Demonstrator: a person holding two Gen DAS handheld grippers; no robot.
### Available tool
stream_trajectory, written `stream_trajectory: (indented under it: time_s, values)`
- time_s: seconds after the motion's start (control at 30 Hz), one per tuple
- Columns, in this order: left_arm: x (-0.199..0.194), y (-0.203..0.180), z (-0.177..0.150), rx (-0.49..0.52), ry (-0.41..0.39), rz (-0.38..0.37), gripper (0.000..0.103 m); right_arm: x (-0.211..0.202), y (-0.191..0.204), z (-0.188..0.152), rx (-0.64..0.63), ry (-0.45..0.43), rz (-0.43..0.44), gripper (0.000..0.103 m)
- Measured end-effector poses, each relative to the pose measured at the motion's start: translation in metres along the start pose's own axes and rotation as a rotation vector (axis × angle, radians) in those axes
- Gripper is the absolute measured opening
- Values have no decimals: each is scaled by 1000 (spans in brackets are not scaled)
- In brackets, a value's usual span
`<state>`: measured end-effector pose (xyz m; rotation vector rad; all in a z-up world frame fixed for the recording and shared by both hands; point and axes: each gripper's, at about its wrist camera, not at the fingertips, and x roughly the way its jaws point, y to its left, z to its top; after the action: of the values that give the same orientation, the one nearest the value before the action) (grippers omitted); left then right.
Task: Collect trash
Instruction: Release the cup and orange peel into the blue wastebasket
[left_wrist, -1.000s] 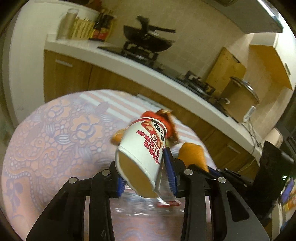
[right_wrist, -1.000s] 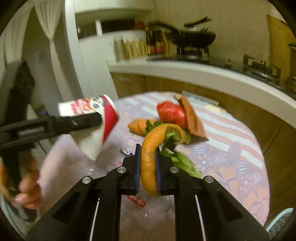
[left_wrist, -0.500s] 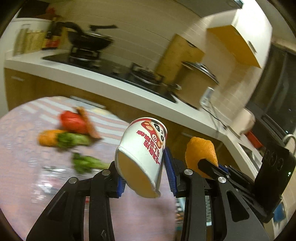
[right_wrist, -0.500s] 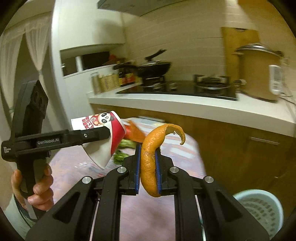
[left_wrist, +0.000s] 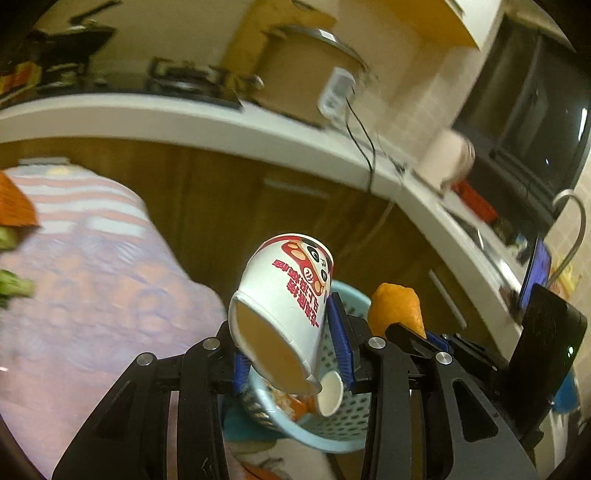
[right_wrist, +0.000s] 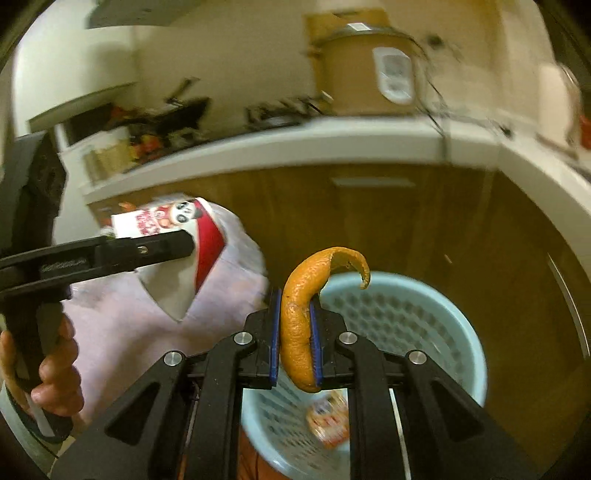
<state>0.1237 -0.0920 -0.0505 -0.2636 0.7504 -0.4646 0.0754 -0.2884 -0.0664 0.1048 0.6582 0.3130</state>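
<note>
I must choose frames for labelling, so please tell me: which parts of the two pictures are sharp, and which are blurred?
Left wrist view: the left gripper and its noodle cup are sharp; the tablecloth and counter smear. Right wrist view: the right gripper and orange peel are sharp; the basket and rice cooker are blurred.

Table: round, covered by a pink floral cloth (left_wrist: 92, 295) with striped far edge.
On the table: green vegetable scraps (left_wrist: 14, 286) and an orange wrapper (left_wrist: 14, 206) at its left edge, blurred.
Floor: a pale blue perforated basket (right_wrist: 417, 325) stands beside the table, against wooden cabinets (right_wrist: 388, 221).
</note>
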Motion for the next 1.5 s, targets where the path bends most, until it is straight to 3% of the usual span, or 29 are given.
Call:
stream_trajectory:
  time_s: [0.33,0.4,0.53,0.7,0.93,1.13,1.33,1.5]
  values:
    - [57,-28,-18,47,117,15,39,23,-46,-27,100,169,-67,13]
    - [62,-29,-19,43,136,30,51,27,-51,-29,110,186,-76,15]
    - [59,-22,-19,32,139,43,56,27,-54,-29,136,191,-77,29]
    - [42,-14,-17,27,108,47,58,22,-45,-20,134,166,-58,30]
    - [-1,1,-10,12,27,70,59,12,-2,4,66,94,11,32]
    - [-54,32,-4,-30,-70,136,59,10,53,29,-1,28,129,32]
    - [-117,87,-7,-123,-155,248,59,26,120,49,-107,7,220,32]
    - [-162,138,-19,-219,-194,395,59,58,179,62,-175,6,306,32]
